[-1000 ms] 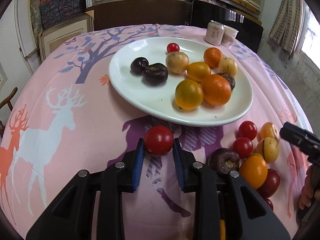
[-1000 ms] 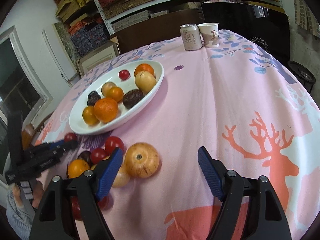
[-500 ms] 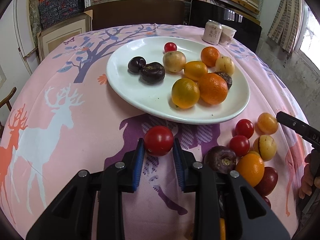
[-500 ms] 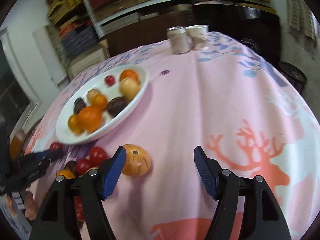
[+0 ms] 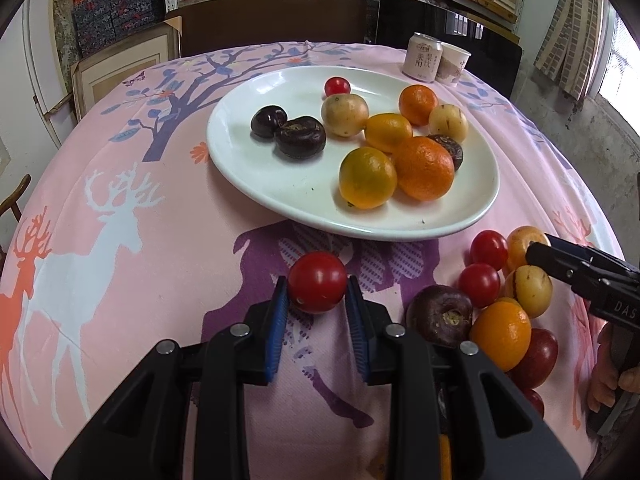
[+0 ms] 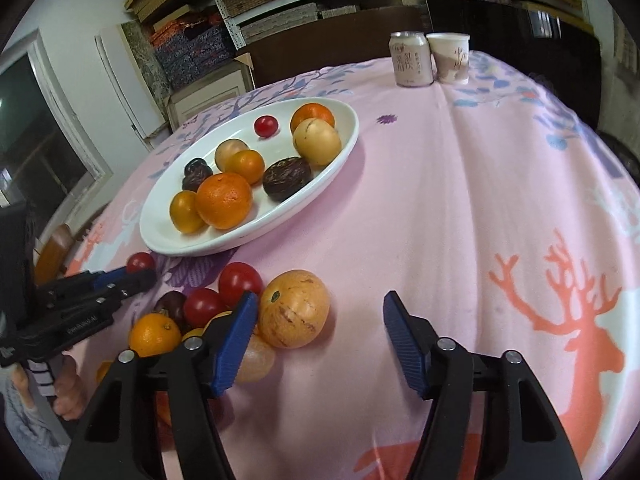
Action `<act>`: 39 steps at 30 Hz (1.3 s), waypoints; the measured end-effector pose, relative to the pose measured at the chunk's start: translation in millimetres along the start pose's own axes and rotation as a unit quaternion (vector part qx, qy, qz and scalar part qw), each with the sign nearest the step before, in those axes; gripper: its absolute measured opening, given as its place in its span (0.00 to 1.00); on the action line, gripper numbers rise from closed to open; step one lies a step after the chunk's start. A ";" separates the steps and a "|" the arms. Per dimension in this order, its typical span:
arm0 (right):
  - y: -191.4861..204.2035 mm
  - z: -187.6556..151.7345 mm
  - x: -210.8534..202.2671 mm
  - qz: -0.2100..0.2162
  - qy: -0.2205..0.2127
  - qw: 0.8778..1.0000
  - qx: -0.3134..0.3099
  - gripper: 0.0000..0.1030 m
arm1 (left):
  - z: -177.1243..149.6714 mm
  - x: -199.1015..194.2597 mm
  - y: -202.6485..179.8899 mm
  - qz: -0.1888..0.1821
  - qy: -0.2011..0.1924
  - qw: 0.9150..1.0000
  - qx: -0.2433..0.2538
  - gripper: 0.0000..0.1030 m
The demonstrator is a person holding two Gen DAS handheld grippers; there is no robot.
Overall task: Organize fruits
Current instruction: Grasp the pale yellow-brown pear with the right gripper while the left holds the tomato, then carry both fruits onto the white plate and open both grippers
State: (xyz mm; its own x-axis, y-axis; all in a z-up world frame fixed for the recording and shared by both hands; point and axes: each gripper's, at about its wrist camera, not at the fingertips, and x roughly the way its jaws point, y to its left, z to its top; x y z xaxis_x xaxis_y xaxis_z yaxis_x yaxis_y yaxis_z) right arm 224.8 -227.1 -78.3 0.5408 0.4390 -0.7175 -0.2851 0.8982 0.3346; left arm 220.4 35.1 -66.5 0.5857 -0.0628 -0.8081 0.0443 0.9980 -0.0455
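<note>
Closing in on the pile since a second ago: right gripper (image 6: 316,332) narrowing its jaws and nudging toward the big tan fruit (image 6: 294,308); left gripper (image 5: 316,306) staying put with no change in its hold.

Left wrist view: pinching a red cherry tomato (image 5: 317,282) between both blue pads, jaws pressed onto its sides, holding it just short of the near rim of the white plate (image 5: 260,176). Judging the step as carrying this tomato to the plate; next calling for a short advance over the rim toward a bare patch on the plate's left half, then spreading the jaws low enough to stop it rolling into the dark fruits (image 5: 288,132). Loose fruit pile (image 5: 492,300) lying on the desk near its right edge, with the other gripper's black tip reaching over it.

Right wrist view: jaws spread, not yet pressing anything. Tan fruit sitting between the pads but hard against the left pad (image 6: 234,342), well apart from the right one, resting on the desk just below the plate (image 6: 348,140). Probably lining up a grasp; needing a shift leftward to centre the fruit before closing further, otherwise risking pushing it into the neighbouring tomatoes (image 6: 222,294).
</note>
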 end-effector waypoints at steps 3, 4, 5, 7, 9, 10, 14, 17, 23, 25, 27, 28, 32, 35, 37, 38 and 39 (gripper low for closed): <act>-1.3 2.9 6.8 0.057 0.016 0.998 0.021 0.36 | -0.9 0.8 -0.4 0.001 0.002 1.000 -0.001 0.27; -1.5 2.9 7.8 0.060 0.016 0.998 0.023 0.36 | -0.5 1.5 0.0 0.001 0.003 1.000 -0.002 0.27; -0.6 1.9 7.2 0.060 0.014 0.998 0.023 0.36 | 0.0 2.3 0.7 -0.001 0.004 1.000 -0.004 0.27; 1.0 1.4 6.8 0.061 0.013 0.998 0.024 0.35 | 0.1 3.0 2.2 -0.008 0.006 1.000 -0.007 0.27; -0.8 1.4 4.0 0.056 0.008 0.998 0.027 0.35 | 0.6 2.1 3.9 -0.012 0.001 1.000 -0.009 0.27; -2.8 1.7 0.9 0.050 0.000 0.998 0.031 0.35 | 1.0 0.4 5.0 -0.016 -0.003 1.000 -0.012 0.27; -12.1 3.1 -10.3 0.032 -0.025 0.998 0.043 0.35 | 1.7 -11.7 9.3 -0.021 -0.028 0.999 -0.022 0.27; -14.4 3.3 -19.3 0.025 -0.045 0.998 0.045 0.35 | 4.9 -24.3 13.5 -0.017 -0.049 0.998 -0.033 0.27; 6.4 34.8 -47.0 0.018 -0.093 0.995 0.011 0.35 | 46.7 -42.5 15.3 -0.005 -0.082 0.996 -0.033 0.27; 22.7 54.3 -43.9 0.020 -0.090 0.996 -0.006 0.35 | 65.2 -33.8 14.9 -0.001 -0.079 0.996 -0.036 0.27; 36.9 71.5 -34.4 0.022 -0.086 0.996 -0.021 0.35 | 77.9 -22.2 16.4 -0.002 -0.071 0.997 -0.043 0.27; 41.1 78.1 -29.2 0.021 -0.086 0.996 -0.025 0.35 | 82.2 -15.1 18.0 -0.002 -0.067 0.997 -0.047 0.27; 51.2 102.6 4.4 0.014 -0.065 0.997 -0.026 0.35 | 89.7 14.1 29.2 -0.005 -0.043 0.997 -0.061 0.27; 56.0 114.3 30.8 -0.003 -0.046 0.998 -0.035 0.35 | 92.6 28.7 37.5 -0.007 -0.030 0.997 -0.066 0.27; 58.2 117.2 43.2 -0.004 -0.041 0.999 -0.034 0.35 | 93.5 33.1 41.0 -0.012 -0.027 0.997 -0.069 0.27; 59.1 117.1 48.2 -0.004 -0.040 0.999 -0.034 0.35 | 94.1 34.4 41.4 -0.011 -0.026 0.997 -0.067 0.27; 60.0 116.7 53.0 -0.009 -0.039 0.999 -0.036 0.36 | 94.5 35.1 40.9 -0.010 -0.027 0.997 -0.066 0.27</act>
State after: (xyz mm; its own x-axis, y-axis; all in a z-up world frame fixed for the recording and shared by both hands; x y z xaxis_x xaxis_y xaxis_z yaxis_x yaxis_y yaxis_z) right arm 328.7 -147.1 -25.0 0.6058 0.4258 -0.6721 -0.3289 0.9032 0.2757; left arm 319.3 72.8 -41.2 0.6285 -0.0799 -0.7737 -0.0477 0.9889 -0.1408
